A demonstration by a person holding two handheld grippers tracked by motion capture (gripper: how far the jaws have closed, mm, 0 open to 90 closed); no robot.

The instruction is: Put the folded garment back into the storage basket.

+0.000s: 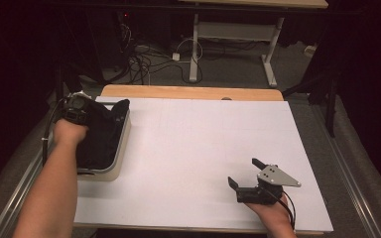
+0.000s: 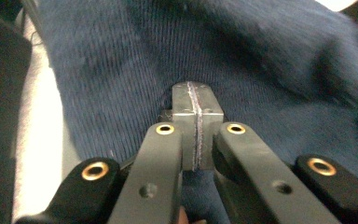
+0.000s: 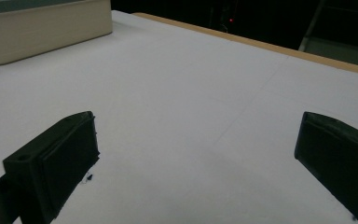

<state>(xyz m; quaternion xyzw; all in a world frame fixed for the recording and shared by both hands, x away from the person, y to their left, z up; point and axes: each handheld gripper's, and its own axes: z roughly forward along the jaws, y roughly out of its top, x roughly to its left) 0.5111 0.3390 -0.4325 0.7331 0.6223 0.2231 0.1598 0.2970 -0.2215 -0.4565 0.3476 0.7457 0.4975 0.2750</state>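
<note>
Left tool [image 2: 196, 100] down in cream bin [image 1: 122, 144] at bench [image 1: 203, 148] left edge, jaws pressed together, pinching fold of dark navy cloth [image 2: 270, 65]. Cloth heaped in bin. Right tool [image 1: 247, 174] spread wide, idle over bare bench. Advice: lift straight up, slow, confirm fold caught before clearing bin wall.

Most of the white table top [image 1: 203, 148] lies bare from the centre to the right edge of the high view, open to passage. At the left edge, the cream tray [image 1: 121, 148] with its raised wall and the dark cloth [image 1: 101, 134] heaped inside block the way.
</note>
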